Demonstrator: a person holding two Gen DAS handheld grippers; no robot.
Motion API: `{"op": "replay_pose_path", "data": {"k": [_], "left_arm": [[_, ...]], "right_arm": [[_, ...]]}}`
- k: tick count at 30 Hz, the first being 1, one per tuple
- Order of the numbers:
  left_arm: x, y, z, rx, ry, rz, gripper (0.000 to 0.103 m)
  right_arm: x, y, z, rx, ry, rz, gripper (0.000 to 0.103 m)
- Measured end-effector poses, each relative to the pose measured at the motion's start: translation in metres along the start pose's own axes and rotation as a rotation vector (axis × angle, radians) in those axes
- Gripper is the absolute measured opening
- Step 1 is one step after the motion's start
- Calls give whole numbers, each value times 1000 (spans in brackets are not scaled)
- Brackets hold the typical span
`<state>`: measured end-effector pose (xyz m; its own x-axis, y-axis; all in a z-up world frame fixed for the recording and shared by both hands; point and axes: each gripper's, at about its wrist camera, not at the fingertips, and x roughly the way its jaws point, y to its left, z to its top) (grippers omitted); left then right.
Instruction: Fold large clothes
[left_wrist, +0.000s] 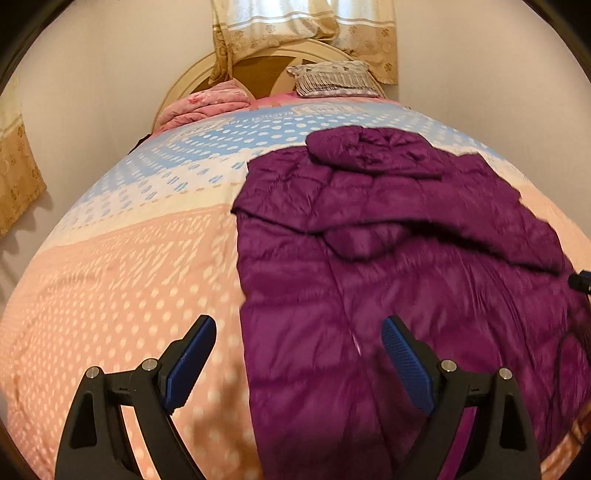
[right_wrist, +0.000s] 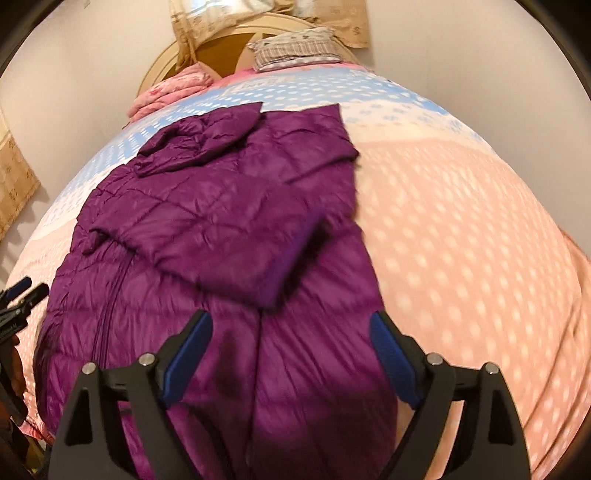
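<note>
A long purple quilted down coat (left_wrist: 388, 266) lies flat on the bed, hood at the far end, both sleeves folded across its chest. It also shows in the right wrist view (right_wrist: 229, 236). My left gripper (left_wrist: 299, 328) is open and empty, hovering above the coat's left edge near the hem. My right gripper (right_wrist: 290, 325) is open and empty, above the coat's lower right part. The left gripper's tips (right_wrist: 26, 290) show at the left edge of the right wrist view. A bit of the right gripper (left_wrist: 580, 280) shows at the right edge of the left wrist view.
The bed has a pink and blue dotted bedspread (left_wrist: 129, 280). A folded pink blanket (left_wrist: 207, 103) and a patterned pillow (left_wrist: 332, 77) lie by the round headboard (left_wrist: 258, 66). Curtains (left_wrist: 303, 29) hang behind. Walls stand on both sides.
</note>
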<state>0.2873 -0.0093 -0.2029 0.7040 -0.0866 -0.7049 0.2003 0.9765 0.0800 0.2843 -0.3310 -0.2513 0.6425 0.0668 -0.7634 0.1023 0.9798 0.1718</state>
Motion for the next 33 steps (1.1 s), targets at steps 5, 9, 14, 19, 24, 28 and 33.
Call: {"op": "replay_pose_path", "data": {"k": [5,9,14,19,24,28,33], "left_arm": [[-16,5,-29,2,14,-3,91],[-24,13,-54,-15,40,0,91],[-40,19,-81,-33,37,-20,91],[-48,19,-92,-44,42,-23,91],[-50,12,-104,-67,59,-52,91],[-45,11,-112,-101,81,-72,91],[-41,20,-115,-165,101,-120,91]], "right_arm": [[-19,-11,-25,36,-11,-28,89],[-30,-18,-45,47,-4,-51,90],[-45,-25,-67,80,-5,-61,90],[-51,-22,-88,64,20,-62,90],[-48,-16,-103,56,40,-38,90],[-44,-14,-106,54,29,-36,90],[-46,-16,-106,64,22,-29,72]]}}
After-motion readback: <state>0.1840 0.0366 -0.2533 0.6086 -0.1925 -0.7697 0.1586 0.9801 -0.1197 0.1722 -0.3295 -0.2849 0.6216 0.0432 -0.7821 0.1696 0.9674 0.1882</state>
